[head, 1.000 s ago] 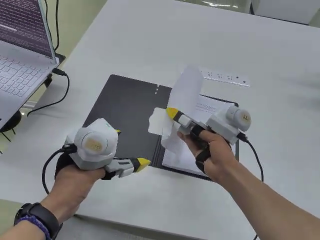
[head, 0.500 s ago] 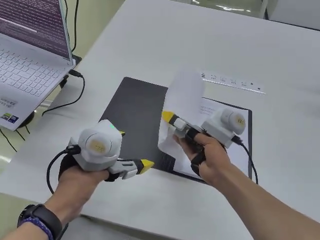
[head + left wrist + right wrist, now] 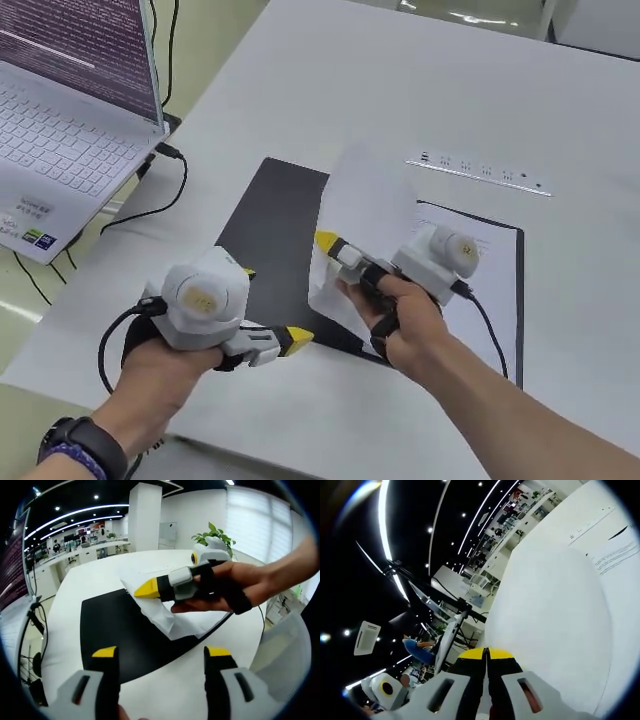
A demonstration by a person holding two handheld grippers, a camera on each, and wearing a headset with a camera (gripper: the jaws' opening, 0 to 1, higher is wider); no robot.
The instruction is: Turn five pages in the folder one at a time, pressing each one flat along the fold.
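A black folder (image 3: 265,225) is seen lying open on a white table (image 3: 400,80), in the centre of the head view. Its left half is a bare dark inside cover. In its right half a printed sheet (image 3: 495,265) is held flat, with lines of small text near its top. One white page (image 3: 368,205) is lifted off that right half and stands curved above the fold, just right of the frame's middle. The page's lower left edge is pinched by the right gripper (image 3: 328,241). In the right gripper view its two yellow tips are shown pressed together with no gap, and the page bulges up to the right of them. The left gripper (image 3: 293,341) is held in the lower left of the head view, near the folder's bottom edge and apart from the page. In the left gripper view its jaws are spread wide with nothing between them, pointed toward the dark cover. An open laptop (image 3: 70,110) is placed at the upper left, with a black cable (image 3: 150,195) trailing from it. A white power strip (image 3: 478,170) is laid beyond the folder at the upper right.
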